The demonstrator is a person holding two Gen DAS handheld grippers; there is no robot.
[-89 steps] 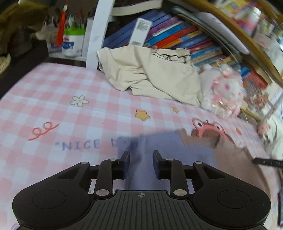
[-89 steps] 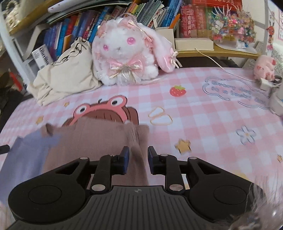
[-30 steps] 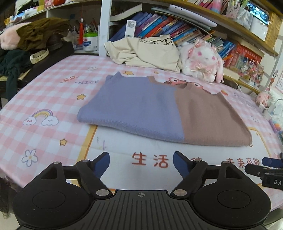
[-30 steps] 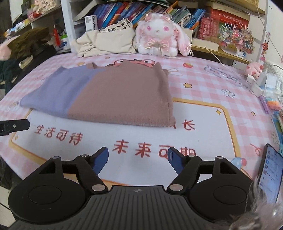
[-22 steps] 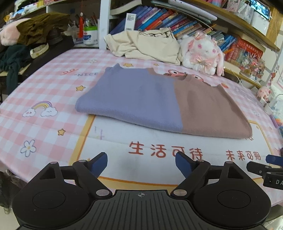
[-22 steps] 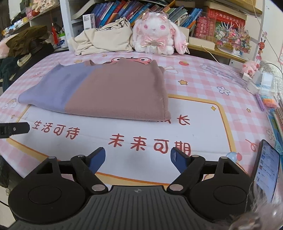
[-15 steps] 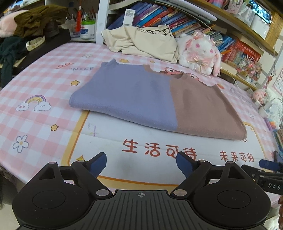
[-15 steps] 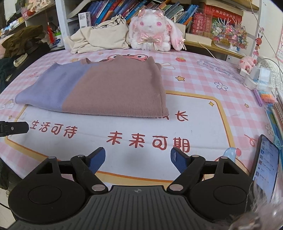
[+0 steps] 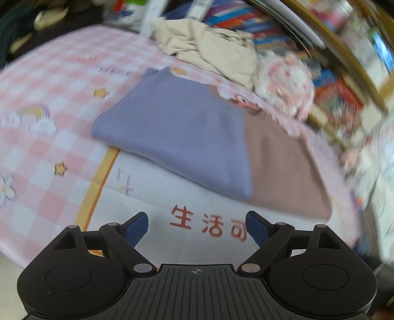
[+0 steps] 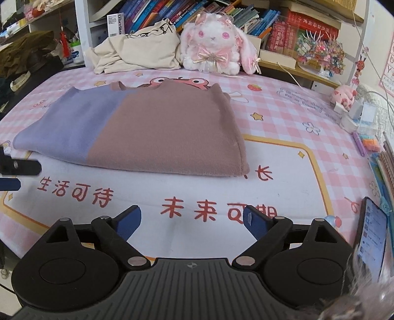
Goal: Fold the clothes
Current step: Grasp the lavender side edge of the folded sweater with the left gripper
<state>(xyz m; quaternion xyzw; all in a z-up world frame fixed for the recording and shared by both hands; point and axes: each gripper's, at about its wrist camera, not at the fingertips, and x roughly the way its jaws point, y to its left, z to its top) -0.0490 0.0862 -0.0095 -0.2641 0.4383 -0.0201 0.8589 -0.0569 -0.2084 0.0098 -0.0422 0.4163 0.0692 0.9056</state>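
Nearer now: sweater (image 9: pixel 187 137) ahead of left hand-held gripper (image 9: pixel 197 227)

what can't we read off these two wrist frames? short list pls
- Left wrist view: motion blur smears the plush rabbit and the shelves, so no detail there.
- Right wrist view: phone cut by the right edge; screen text too small.
- Folded sweater: layers underneath hidden by its top face.
- Left gripper: mostly cut off at the left edge.

Setting: home bedroom or study. Evidence: worktop under pink checked cartoon cloth (image 10: pixel 283 118); crowded bookshelf (image 10: pixel 157 12); plush rabbit (image 10: pixel 214 41); cream tote bag (image 10: pixel 140 51); bead tree ornament (image 10: pixel 320 53); phone (image 10: pixel 371 233); piled clothing (image 10: pixel 27 51).
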